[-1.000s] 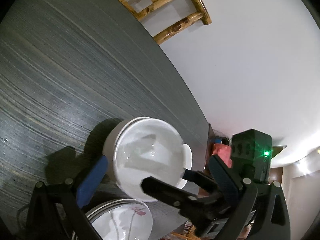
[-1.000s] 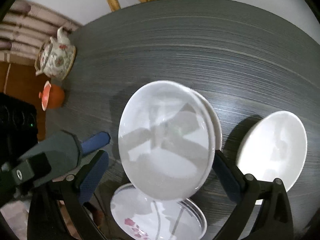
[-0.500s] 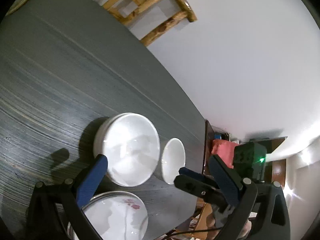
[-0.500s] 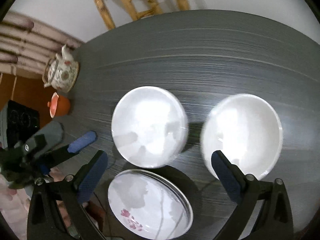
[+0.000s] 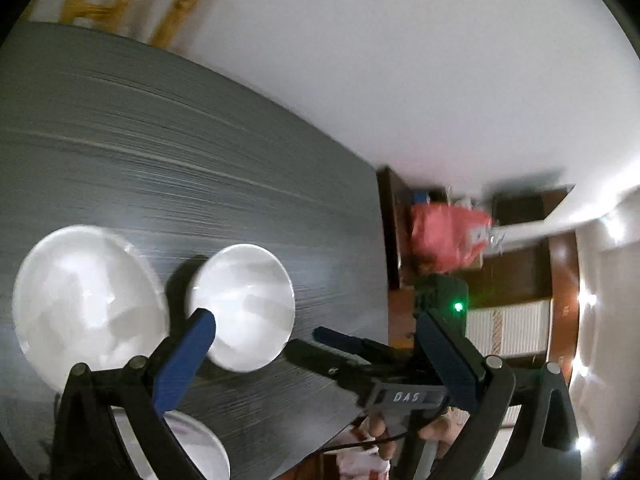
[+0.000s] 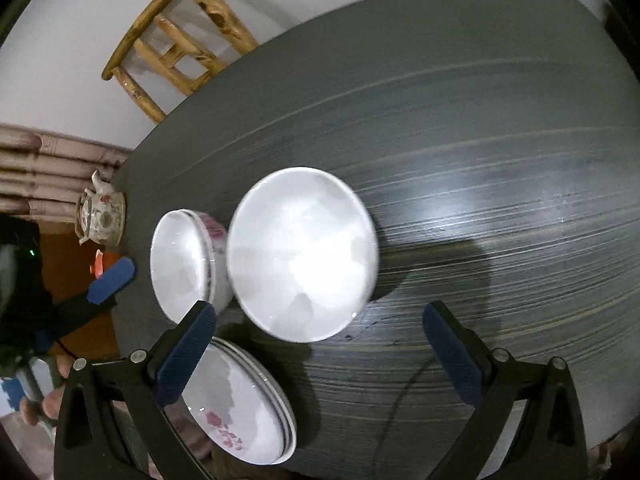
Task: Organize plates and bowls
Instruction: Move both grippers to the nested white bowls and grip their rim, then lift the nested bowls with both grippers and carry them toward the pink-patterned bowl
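— Dark table (image 6: 500, 160): where's the white bowl (image 6: 302, 254)?
— Resting ahead of the right gripper (image 6: 320, 344), jaws apart, empty.
— Left gripper (image 5: 316, 344)?
— Also agape; small bowl (image 5: 242, 306) just beyond its left finger.

Flowered plate (image 5: 192, 452) cut off, chair (image 5: 180, 4) blurred

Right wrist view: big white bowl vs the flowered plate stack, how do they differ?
The big white bowl is deep and plain white; the flowered plate stack is shallow, with pink flowers and dark rim lines. The bowl looks like a single piece, while the stack shows several rims. The bowl sits nearer the table middle, the stack at the near edge, partly behind the right gripper's finger. Both are round, glossy and rest on the table.
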